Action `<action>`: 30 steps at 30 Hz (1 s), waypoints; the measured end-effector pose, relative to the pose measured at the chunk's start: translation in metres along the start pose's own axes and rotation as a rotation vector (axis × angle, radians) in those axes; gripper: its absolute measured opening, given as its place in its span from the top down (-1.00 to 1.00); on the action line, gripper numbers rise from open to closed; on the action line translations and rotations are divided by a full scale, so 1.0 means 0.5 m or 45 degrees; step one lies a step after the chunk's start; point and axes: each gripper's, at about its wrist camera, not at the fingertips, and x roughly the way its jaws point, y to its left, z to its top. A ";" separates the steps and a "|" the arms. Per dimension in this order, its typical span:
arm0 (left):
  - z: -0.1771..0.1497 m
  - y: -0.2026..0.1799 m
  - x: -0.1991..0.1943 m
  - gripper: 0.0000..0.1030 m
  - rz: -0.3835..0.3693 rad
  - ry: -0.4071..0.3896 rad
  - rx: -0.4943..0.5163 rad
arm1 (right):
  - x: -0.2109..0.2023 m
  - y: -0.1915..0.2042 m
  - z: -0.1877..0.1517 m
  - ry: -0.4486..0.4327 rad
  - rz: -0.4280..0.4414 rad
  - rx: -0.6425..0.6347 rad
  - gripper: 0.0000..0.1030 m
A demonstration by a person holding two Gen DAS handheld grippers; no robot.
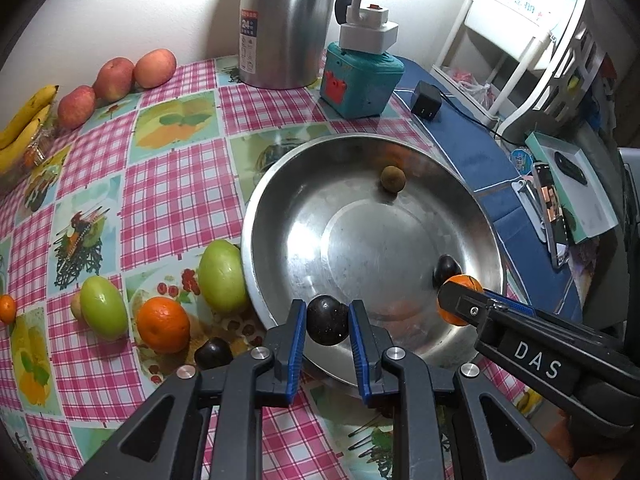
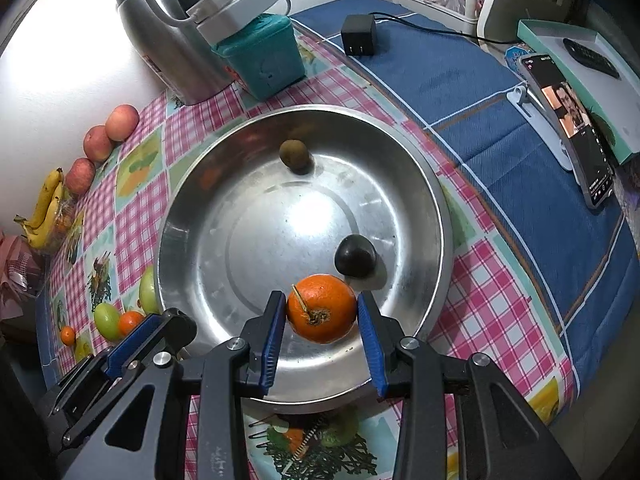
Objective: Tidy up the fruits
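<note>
A steel bowl (image 1: 472,196) (image 2: 436,200) sits on the checked tablecloth. It holds a brown kiwi (image 1: 393,178) (image 2: 294,155) and a dark plum (image 1: 446,268) (image 2: 354,256). My left gripper (image 1: 327,320) is shut on another dark plum (image 1: 327,320) over the bowl's near rim. My right gripper (image 2: 322,309) is shut on an orange (image 2: 322,309) (image 1: 460,280) over the bowl's near side. Left of the bowl lie two green fruits (image 1: 222,274) (image 1: 103,307), an orange (image 1: 163,325), a dark plum (image 1: 213,353) and a small orange (image 1: 7,309).
Apples (image 1: 114,79) and bananas (image 1: 24,120) lie along the wall at far left. A steel kettle (image 1: 286,20) and a teal box (image 1: 360,84) stand behind the bowl. A charger (image 1: 426,100), a phone (image 2: 568,128) and a flat box (image 2: 588,52) lie on the blue cloth at right.
</note>
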 end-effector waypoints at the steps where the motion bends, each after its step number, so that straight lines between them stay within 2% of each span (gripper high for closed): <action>1: 0.000 0.000 0.000 0.54 0.000 0.000 0.001 | 0.000 -0.001 -0.001 0.004 -0.002 0.000 0.25; 15: 0.001 0.002 0.002 0.41 -0.008 0.017 -0.002 | 0.006 0.007 -0.001 0.019 -0.011 -0.020 0.25; 21: 0.004 0.011 -0.006 0.38 -0.009 0.007 -0.023 | -0.007 0.014 0.002 -0.025 0.008 -0.041 0.25; 30: 0.006 0.039 -0.016 0.18 0.041 0.008 -0.093 | -0.017 0.021 0.002 -0.051 0.016 -0.061 0.25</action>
